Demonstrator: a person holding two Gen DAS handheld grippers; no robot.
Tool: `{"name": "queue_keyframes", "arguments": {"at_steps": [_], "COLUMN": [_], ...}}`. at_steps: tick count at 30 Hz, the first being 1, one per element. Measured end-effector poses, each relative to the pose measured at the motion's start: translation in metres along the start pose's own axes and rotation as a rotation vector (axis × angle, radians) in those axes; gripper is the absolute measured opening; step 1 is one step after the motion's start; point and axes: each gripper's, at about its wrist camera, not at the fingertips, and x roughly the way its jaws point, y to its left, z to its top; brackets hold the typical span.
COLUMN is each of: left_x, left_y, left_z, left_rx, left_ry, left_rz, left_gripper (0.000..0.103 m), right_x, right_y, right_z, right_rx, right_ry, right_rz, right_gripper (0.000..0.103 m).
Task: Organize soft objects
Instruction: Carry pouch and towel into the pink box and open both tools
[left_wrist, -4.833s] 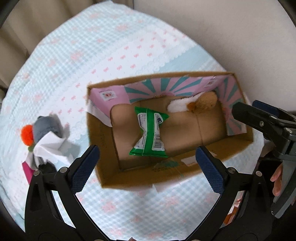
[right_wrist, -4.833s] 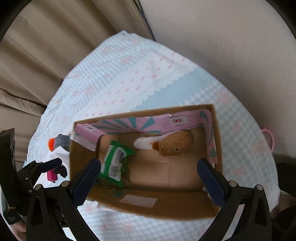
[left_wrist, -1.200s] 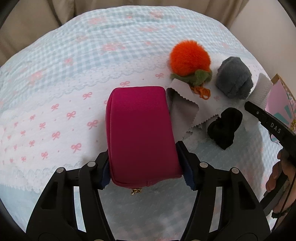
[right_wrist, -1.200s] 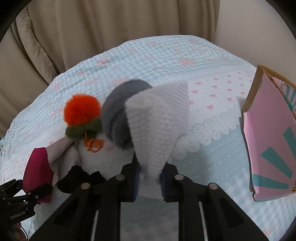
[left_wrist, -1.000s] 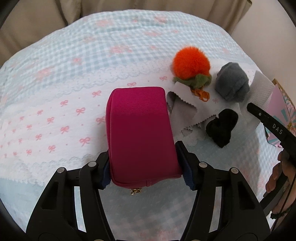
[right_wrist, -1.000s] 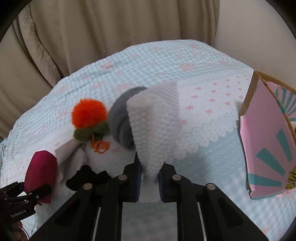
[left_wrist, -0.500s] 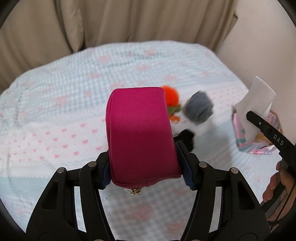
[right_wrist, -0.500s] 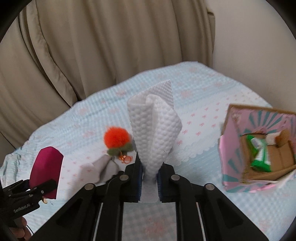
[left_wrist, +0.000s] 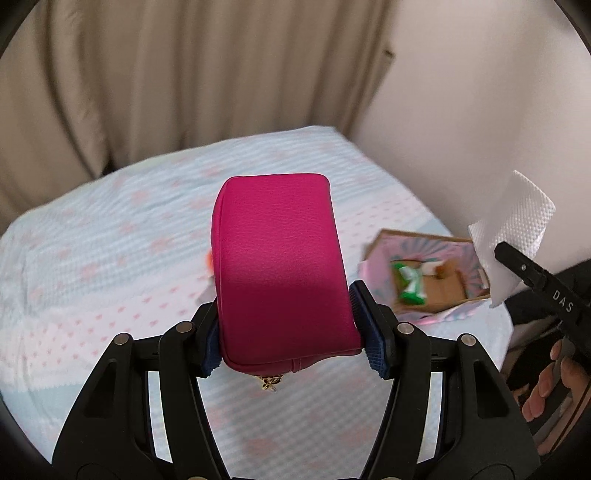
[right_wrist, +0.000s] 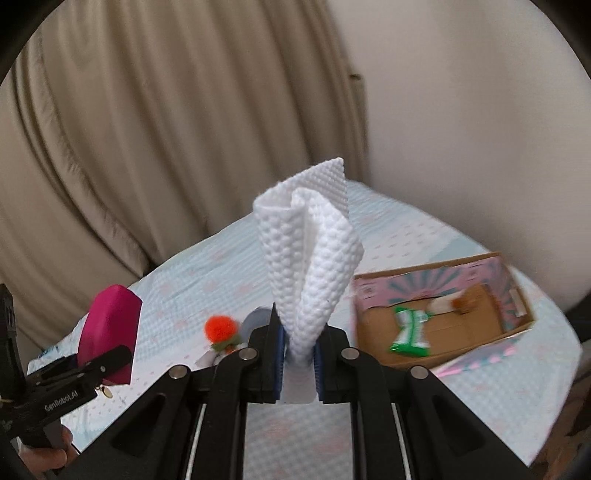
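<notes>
My left gripper (left_wrist: 286, 330) is shut on a magenta zip pouch (left_wrist: 280, 266), held high above the bed; the same magenta pouch (right_wrist: 110, 325) shows at the left of the right wrist view. My right gripper (right_wrist: 298, 354) is shut on a white embossed cloth (right_wrist: 310, 258) that stands up folded between the pads; the white cloth (left_wrist: 513, 229) also shows at the right edge of the left wrist view. An open cardboard box (right_wrist: 373, 325) with a pink patterned lining lies on the bed to the right, holding a green packet (right_wrist: 410, 332) and a brown plush toy (right_wrist: 463, 301).
An orange pompom (right_wrist: 220, 328) and a grey soft ball (right_wrist: 255, 317) lie on the blue checked bedspread (left_wrist: 110, 258), partly hidden behind my right gripper. Beige curtains (right_wrist: 147, 129) hang behind the bed. A plain wall (right_wrist: 480, 129) stands at the right. A hand (left_wrist: 550, 384) holds the right gripper.
Both grippers have risen well above the bed with their loads. The pompom and grey ball have shrunk below, and the box has come into both views at the right.
</notes>
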Motion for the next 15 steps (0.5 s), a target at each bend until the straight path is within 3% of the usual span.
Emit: {"name": "queue_keyframes", "arguments": {"at_steps": [7, 15], "left_x": [0.015, 0.081], "left_y": [-0.092, -0.201], "left_z": [0.029, 0.035], "left_rx": [0.078, 0.099], "left_ry": [0.005, 0.101], "left_rz": [-0.068, -0.09], "left_gripper": [0.057, 0.058], "right_x": [-0.029, -0.006], "right_y": [-0.077, -0.185], "right_z": [0.025, 0.047], "right_rx": [0.026, 0.024], "right_ry": [0.028, 0.164], "right_rz": [-0.083, -0.096], "right_gripper": [0.012, 0.012]}}
